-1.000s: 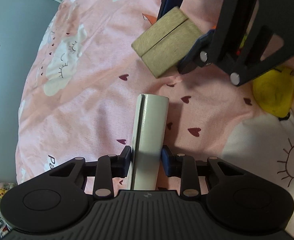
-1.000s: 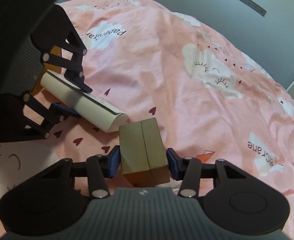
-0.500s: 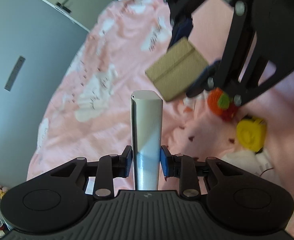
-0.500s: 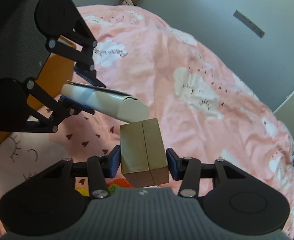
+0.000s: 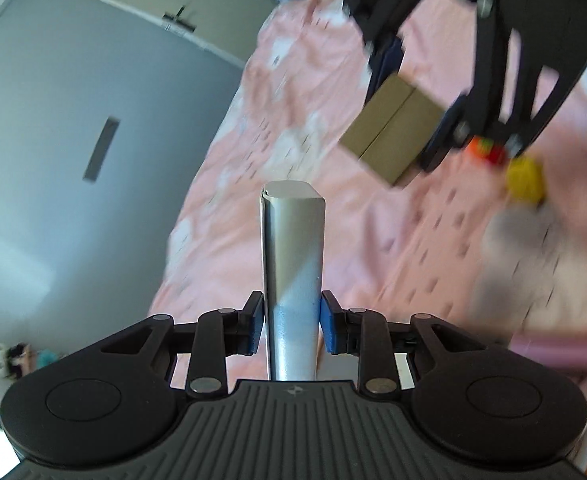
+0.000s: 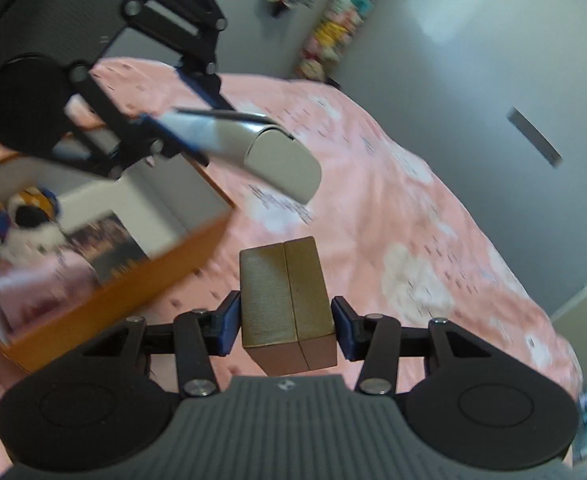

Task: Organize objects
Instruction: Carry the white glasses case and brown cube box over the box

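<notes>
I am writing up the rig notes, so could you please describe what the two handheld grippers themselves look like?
Both match. The left gripper and right gripper each have a dark grey ribbed body with a small logo, two round black discs at the sides, black linkage bars joined by silver rivets, and blue pads on the fingers. No cable, hand or sleeve is clearly visible.

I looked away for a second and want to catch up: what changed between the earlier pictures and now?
Both grippers rose off the pink bedspread: the left gripper carried up the long white case, the right gripper the tan box. An orange box is now in view. Both grips stayed unchanged; nothing was let go.
</notes>
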The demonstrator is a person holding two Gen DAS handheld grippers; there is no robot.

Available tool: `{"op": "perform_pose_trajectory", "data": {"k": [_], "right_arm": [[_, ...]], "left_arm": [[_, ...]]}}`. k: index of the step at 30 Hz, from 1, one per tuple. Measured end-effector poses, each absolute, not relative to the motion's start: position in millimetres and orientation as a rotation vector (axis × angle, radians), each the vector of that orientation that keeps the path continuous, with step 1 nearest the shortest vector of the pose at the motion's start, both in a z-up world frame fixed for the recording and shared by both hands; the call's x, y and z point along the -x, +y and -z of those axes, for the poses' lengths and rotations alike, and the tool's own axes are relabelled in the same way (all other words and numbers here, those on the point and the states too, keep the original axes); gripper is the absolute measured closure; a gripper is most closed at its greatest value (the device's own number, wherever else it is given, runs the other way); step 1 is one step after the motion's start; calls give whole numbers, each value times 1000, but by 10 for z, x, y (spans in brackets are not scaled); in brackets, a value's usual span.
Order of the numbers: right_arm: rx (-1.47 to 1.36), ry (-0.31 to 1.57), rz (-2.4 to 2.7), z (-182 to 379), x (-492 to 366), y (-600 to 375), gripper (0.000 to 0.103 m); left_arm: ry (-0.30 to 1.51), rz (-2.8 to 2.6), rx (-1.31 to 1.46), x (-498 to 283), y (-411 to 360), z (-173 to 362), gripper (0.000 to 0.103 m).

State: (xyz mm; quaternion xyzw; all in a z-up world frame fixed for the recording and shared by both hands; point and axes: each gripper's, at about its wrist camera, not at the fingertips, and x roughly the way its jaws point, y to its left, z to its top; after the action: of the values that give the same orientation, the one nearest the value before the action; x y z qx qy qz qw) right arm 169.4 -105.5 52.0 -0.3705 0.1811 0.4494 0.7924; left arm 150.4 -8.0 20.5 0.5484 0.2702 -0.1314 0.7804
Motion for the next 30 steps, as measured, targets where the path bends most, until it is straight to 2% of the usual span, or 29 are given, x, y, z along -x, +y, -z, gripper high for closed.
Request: {"op": "perform_pose_trajectory", "data": {"k": [5, 12, 23, 30], "right_arm": [[797, 368, -1090, -576, -1572, -670, 53], [820, 391, -1182, -380, -1564, -159, 53], [860, 469, -1215, -73, -1815, 354, 54], [843, 498, -1219, -33, -1900, 427, 55]], "left_arm": [[669, 198, -1246, -1497, 288, 51, 70], [763, 199, -1345, -1463, 634, 622, 70], [678, 260, -1459, -1507, 699, 1019, 70], [706, 297, -1474, -1543, 702, 1380, 70]]}}
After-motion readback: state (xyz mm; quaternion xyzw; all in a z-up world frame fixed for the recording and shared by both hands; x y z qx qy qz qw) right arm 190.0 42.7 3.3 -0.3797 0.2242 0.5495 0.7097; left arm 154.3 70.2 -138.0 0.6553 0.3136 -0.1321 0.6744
